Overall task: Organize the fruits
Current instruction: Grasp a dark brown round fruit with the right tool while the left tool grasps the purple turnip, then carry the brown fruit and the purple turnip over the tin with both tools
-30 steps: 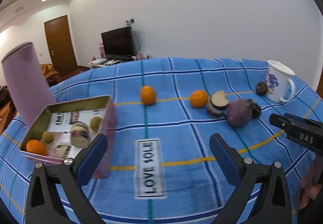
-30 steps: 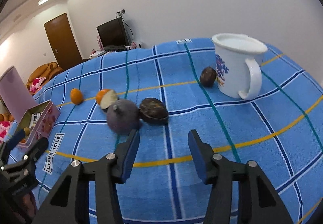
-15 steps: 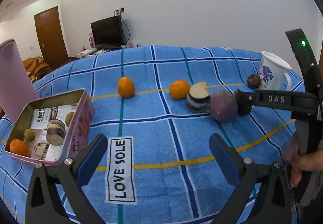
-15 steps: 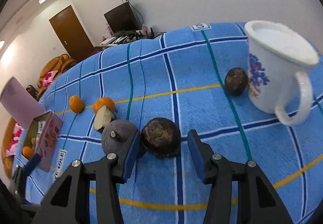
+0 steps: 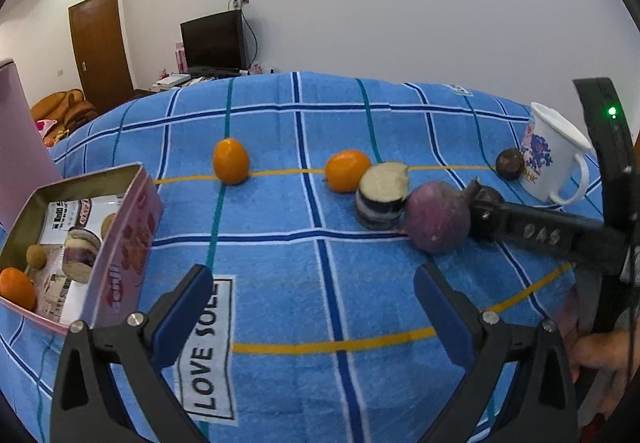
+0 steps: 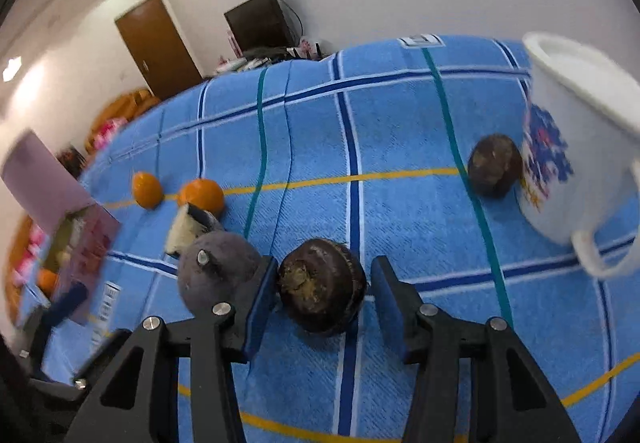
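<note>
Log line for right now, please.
phase: reach | right gripper: open, straddling dark brown fruit | left gripper: open, empty | tin: part-filled

The white mug (image 6: 576, 147) is cut off by the right edge and blurred; the pink tin (image 6: 76, 243) is smeared, its contents unreadable.

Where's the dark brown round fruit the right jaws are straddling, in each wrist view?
Left wrist: dark brown fruit right of centre, mostly hidden behind the purple round fruit and the right gripper's arm.
Right wrist: lower centre, between the open jaws.
Shared landmark: white mug, at the right edge in both.
</note>
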`<action>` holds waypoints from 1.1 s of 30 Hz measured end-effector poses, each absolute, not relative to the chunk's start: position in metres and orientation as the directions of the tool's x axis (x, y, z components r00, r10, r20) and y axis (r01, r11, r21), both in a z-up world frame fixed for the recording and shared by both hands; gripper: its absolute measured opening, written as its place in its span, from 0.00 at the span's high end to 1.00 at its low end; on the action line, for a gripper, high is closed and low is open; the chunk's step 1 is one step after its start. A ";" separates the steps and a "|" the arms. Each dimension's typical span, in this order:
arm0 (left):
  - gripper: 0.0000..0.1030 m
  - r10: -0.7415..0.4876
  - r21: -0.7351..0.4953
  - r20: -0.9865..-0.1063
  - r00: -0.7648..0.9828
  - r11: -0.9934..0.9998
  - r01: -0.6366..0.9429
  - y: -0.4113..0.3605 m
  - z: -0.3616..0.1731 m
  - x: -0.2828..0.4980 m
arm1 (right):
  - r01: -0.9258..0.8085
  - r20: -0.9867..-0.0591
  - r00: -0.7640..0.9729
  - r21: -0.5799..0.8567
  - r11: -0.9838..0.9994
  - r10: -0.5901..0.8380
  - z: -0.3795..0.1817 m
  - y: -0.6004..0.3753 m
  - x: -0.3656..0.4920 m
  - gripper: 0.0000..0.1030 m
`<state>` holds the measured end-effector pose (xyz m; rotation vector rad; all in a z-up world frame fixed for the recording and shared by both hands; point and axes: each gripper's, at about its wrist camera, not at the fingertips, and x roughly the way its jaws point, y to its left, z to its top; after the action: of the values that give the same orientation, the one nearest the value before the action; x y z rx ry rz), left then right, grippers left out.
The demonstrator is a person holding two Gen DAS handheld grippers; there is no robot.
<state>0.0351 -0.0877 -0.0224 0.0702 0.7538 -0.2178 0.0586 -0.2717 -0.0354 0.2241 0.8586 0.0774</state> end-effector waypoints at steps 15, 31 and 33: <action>0.01 -0.204 -0.028 -0.642 0.739 0.970 0.243 -0.130 -0.007 0.034 | 0.093 -0.601 0.796 0.237 0.967 0.071 0.002 -0.293 0.011 0.56; 0.29 -0.106 -0.047 -0.791 0.602 0.992 0.113 -0.182 -0.046 0.090 | 0.127 -0.514 0.858 0.209 0.970 -0.002 0.022 -0.306 0.000 0.56; 0.32 -0.113 -0.056 -0.788 0.605 0.992 0.113 -0.180 -0.045 0.089 | 0.128 -0.514 0.858 0.209 0.970 -0.002 0.022 -0.307 0.001 0.56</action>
<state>0.0893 -0.1800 -0.0454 -0.0006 0.9122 -0.1305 0.0014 -0.3066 0.0222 0.2404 0.5372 -0.0689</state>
